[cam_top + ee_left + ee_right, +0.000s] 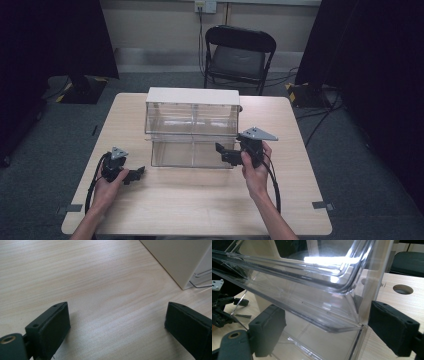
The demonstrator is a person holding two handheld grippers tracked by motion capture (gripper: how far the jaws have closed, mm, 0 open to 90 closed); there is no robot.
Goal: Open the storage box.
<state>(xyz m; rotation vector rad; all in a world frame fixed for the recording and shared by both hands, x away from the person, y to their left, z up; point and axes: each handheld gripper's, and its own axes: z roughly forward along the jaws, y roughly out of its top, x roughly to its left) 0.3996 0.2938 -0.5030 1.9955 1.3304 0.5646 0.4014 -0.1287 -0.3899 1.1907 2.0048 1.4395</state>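
Note:
A clear plastic drawer cabinet [192, 125] with a white top stands in the middle of the wooden table [200, 205]. My right gripper [223, 152] is at its lower right front, open. In the right gripper view the jaws [327, 325] stand wide apart with the clear front corner of a drawer [312, 297] between them, and neither pad presses on it. My left gripper [136, 175] rests low over the table left of the cabinet, open. Bare wood lies between its jaws [117, 322], and the cabinet's white side [180, 257] is ahead to the right.
A black folding chair [239, 55] stands behind the table. Dark curtains hang at both sides of the room. The tabletop has a round hole [403, 289] near the cabinet's right side. The left gripper [222, 307] shows through the clear plastic.

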